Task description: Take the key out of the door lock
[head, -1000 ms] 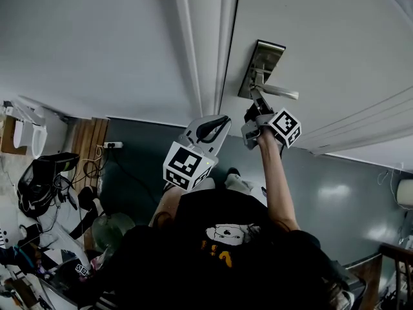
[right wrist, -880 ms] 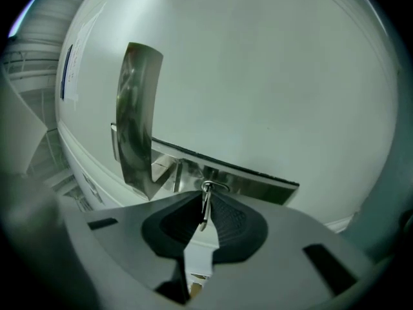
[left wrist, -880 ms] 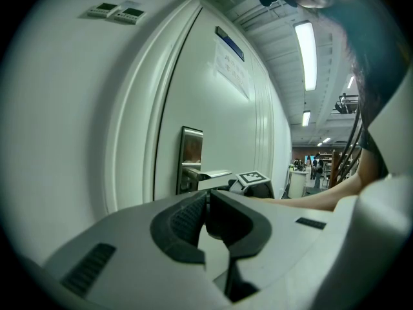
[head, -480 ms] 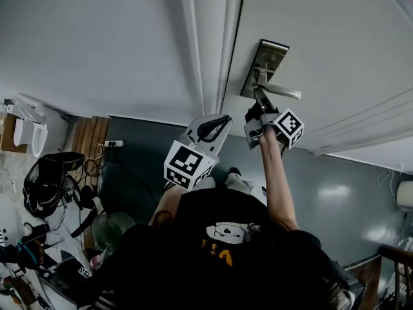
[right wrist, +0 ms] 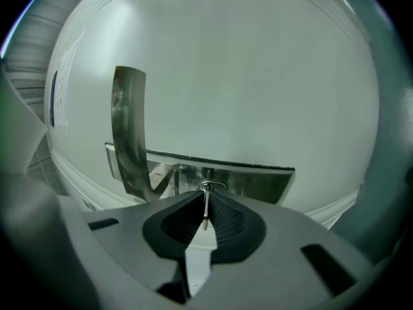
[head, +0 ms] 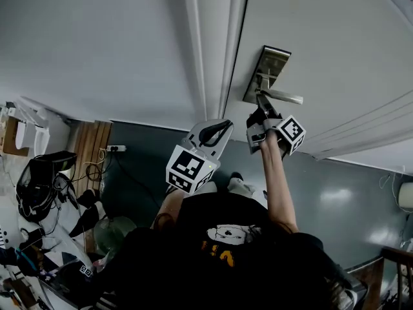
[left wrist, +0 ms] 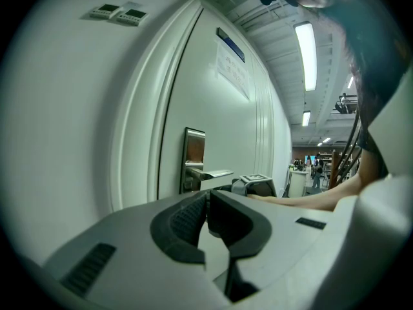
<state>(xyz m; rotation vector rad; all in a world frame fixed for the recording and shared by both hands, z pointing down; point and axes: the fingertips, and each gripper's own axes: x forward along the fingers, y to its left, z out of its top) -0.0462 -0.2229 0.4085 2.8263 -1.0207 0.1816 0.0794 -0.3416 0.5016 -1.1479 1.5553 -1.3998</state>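
Note:
On the white door (head: 335, 50) sits a steel lock plate (head: 270, 70) with a lever handle (head: 284, 97). My right gripper (head: 260, 103) reaches up to the plate just under the lever. In the right gripper view the gripper (right wrist: 205, 206) is shut on a thin metal key (right wrist: 205, 208), seen edge-on, with its ring (right wrist: 211, 186) showing above the pads. The lever (right wrist: 226, 176) and plate (right wrist: 129, 134) lie right behind it. Whether the key's blade is still in the lock is hidden. My left gripper (head: 222, 123) hangs lower, by the door frame, shut and holding nothing (left wrist: 208, 202).
The door frame (head: 213, 44) runs left of the lock plate, with a white wall (head: 97, 44) beyond it. Bags and cables (head: 51, 179) lie on the floor at far left. A paper notice (left wrist: 232, 63) is stuck higher on the door.
The right gripper stays at the lock plate under the lever, its grip unchanged. The head view has shifted slightly. The left gripper has barely moved.

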